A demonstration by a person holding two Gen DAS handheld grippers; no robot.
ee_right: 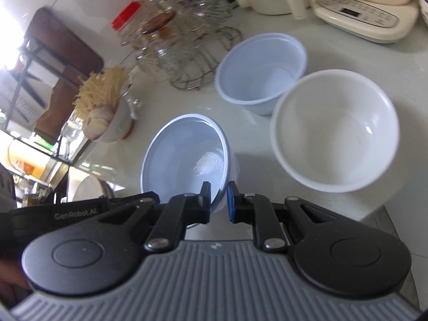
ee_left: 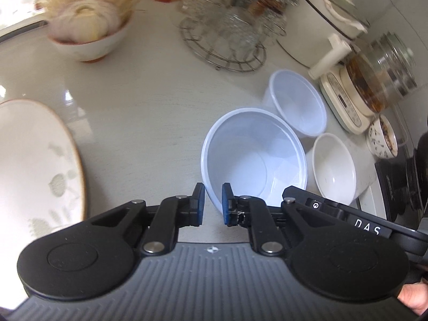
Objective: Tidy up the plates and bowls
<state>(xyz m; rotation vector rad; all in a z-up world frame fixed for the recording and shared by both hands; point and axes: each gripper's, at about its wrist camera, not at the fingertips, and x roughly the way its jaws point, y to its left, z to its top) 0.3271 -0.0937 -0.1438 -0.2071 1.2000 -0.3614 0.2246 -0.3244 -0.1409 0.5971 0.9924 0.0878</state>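
The pale blue bowl (ee_left: 254, 157) is showing a plain, unpatterned inside, and just beside it a second pale blue bowl (ee_left: 297, 101) and a plain white bowl (ee_left: 334, 165) are matching it in plainness. Well left of the pale blue bowl, the white plate (ee_left: 34, 165) is wearing a brown rim and faint grey-green leaf prints. Both grippers are carrying blue pads (ee_left: 226, 203) on black fingers.

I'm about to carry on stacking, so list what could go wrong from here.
1. The left gripper and right gripper each pinch only the thin rim of the tilted pale blue bowl; it may slip or twist.
2. The white bowl and second blue bowl sit close by; a swing could knock them.
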